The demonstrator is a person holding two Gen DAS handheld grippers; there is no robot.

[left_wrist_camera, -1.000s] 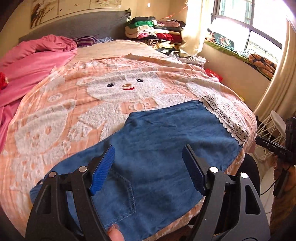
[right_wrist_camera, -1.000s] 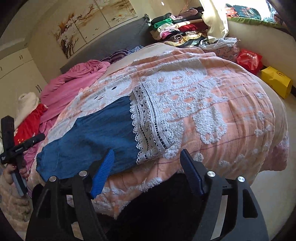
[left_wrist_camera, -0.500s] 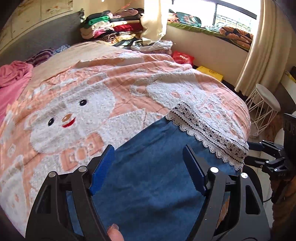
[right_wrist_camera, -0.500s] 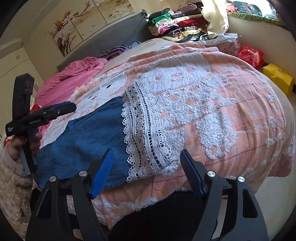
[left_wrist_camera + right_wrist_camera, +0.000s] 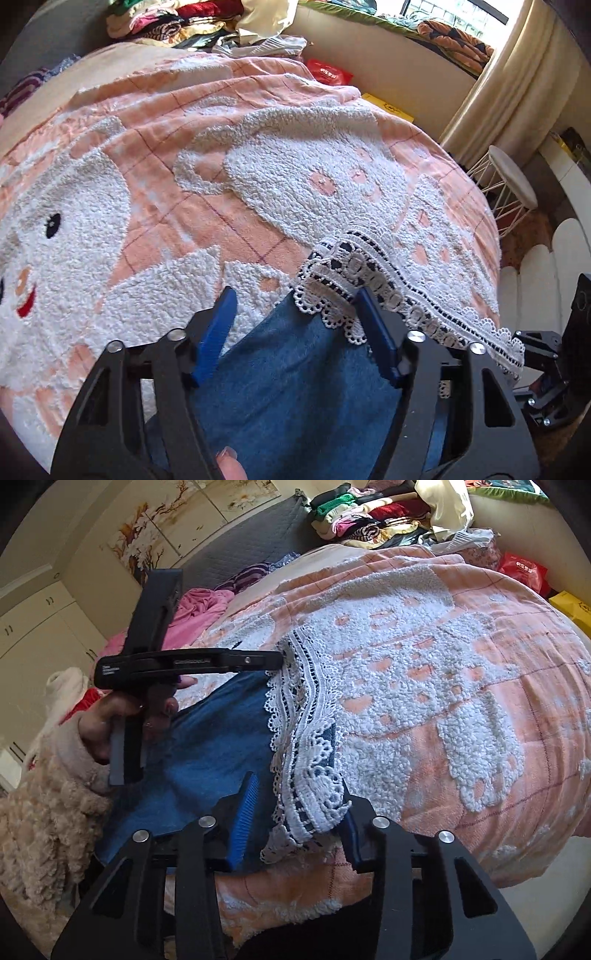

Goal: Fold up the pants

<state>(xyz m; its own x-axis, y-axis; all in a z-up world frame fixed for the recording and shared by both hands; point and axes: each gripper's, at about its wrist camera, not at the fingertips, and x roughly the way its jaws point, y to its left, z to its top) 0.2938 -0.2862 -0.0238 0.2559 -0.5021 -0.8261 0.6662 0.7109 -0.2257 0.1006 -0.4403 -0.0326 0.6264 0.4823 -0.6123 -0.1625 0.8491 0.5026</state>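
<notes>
From your left wrist camera, the blue denim pants [image 5: 295, 384] lie flat on the bed, spreading under and between the blue pads of your left tool [image 5: 295, 332]. Their white lace hem [image 5: 373, 280] sits at the fingertips, its scalloped edge draped against the right-hand pad [image 5: 376, 336]. Your left tool stands wide, gripping nothing. Under the pants lies a peach blanket [image 5: 207, 122] with nubby white terry bear shapes and thin grid lines. A white wire stool [image 5: 511, 177] stands beyond the bed, near a cream curtain [image 5: 517, 77].

From your right wrist camera, the pants [image 5: 207, 753] lie at the bed's near edge, the lace hem [image 5: 306, 738] running down in crocheted bands between the pads of your right tool [image 5: 299, 816]. Your right tool is wide too; the lace bunches against the right-hand pad, but nothing is clamped. Your left tool [image 5: 275, 659] shows side-on here, its tip at the far end of the hem; from this angle you cannot tell its gap. A pile of folded clothes [image 5: 369, 513] sits by the grey headboard [image 5: 236, 542].
</notes>
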